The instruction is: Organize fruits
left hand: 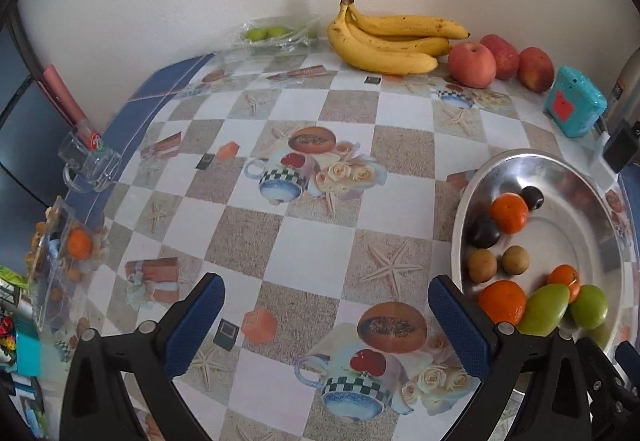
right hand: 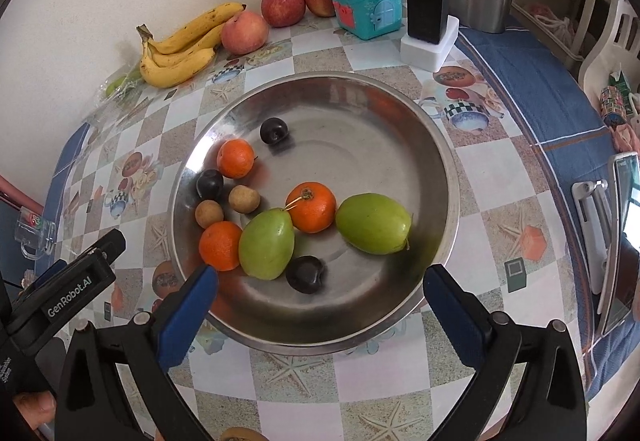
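A: How far had the sorting got?

B: A good way, by the look of it. The steel bowl [right hand: 400, 129] sat on the near right of the table [right hand: 500, 181] and already held the small fruit. The bunch of bananas [right hand: 180, 49] and three apples [right hand: 244, 31] lay along the far wall, and two green fruits in a clear bag [left hand: 276, 35] at the far left. Those seemed to be what was left.

A: And the tongs?

B: Both released. The right gripper [right hand: 320, 285] hung over the bowl's near rim, jaws spread wide and nothing between them. The left gripper [left hand: 326, 297] stood equally agape over bare tablecloth, left of the bowl, grasping nothing.

A: What were the things like, biggest first?

B: The table wore a glossy checked oilcloth printed with starfish and teacups. The bowl was wide, shallow, polished metal, mirroring the fruit. The bananas were long, curved, yellow with brown specks. The apples were round and smooth, red-pink. In the bowl, two green fruits [right hand: 374, 223] were oval and waxy. Three mandarins [right hand: 312, 207] were dimpled, one with a stalk. Three dark plums [right hand: 306, 274] were matte. Two tan, rough-skinned round fruits [right hand: 244, 198], perhaps longans, were smallest.
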Demonstrator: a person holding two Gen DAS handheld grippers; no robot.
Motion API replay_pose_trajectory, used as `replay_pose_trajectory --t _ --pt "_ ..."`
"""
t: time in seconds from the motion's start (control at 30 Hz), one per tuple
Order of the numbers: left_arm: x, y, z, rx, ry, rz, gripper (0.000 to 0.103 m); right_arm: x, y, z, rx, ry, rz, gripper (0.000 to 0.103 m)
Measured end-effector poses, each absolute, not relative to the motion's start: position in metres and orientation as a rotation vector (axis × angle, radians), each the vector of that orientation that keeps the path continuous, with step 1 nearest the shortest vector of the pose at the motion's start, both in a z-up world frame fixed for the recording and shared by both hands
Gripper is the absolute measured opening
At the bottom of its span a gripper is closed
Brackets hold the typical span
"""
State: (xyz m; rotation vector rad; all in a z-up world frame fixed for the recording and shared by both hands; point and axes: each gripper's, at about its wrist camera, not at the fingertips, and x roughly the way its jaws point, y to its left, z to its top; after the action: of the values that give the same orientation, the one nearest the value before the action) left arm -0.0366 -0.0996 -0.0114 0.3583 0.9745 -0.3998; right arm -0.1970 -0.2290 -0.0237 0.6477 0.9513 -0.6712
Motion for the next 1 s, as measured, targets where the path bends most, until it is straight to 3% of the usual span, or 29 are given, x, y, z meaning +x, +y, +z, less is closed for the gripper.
replay_pose_trajectory --t 0.5,1.0 --pt "-0.041 -0.082 -0.023 0.393 1.017 -0.398 0.103 -0.199 -0.215 -0.022 0.619 0.963 -0.670 0.102" --pt "-0.062 -0.053 0.017 0.373 0.968 -0.485 0.103 -0.217 -0.185 -0.009 0.560 0.936 -0.662 0.102"
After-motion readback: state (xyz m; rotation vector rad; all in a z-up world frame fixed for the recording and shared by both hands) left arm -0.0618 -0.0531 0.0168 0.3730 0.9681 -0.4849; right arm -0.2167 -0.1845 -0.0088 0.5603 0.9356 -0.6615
